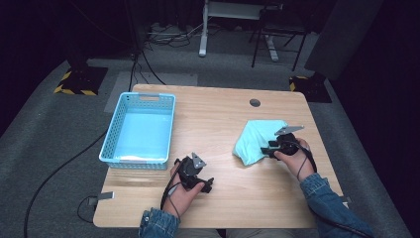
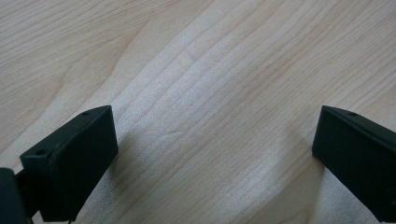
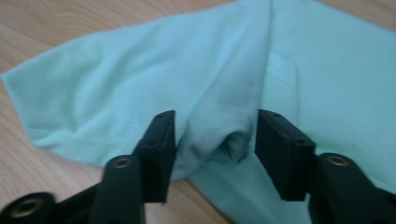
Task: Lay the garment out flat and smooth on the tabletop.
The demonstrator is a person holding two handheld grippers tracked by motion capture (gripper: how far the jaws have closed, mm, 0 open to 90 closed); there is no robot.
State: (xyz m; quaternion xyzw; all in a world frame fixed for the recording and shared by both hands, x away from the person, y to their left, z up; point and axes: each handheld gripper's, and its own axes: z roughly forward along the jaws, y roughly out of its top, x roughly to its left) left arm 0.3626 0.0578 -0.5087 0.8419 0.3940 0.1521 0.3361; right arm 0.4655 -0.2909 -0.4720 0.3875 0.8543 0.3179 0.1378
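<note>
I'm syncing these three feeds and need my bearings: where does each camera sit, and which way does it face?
High view: fixed above the person's side, facing forward and down on the table, blue basket and mint cloth; both forearms and hands show.
Left gripper view: rides the left claw, facing bare wood; its two jaws stand wide apart.
Right gripper view: rides the right claw, facing the cloth, a fold bunched between its jaws.
Shared: the high and right gripper views both show the cloth.
</note>
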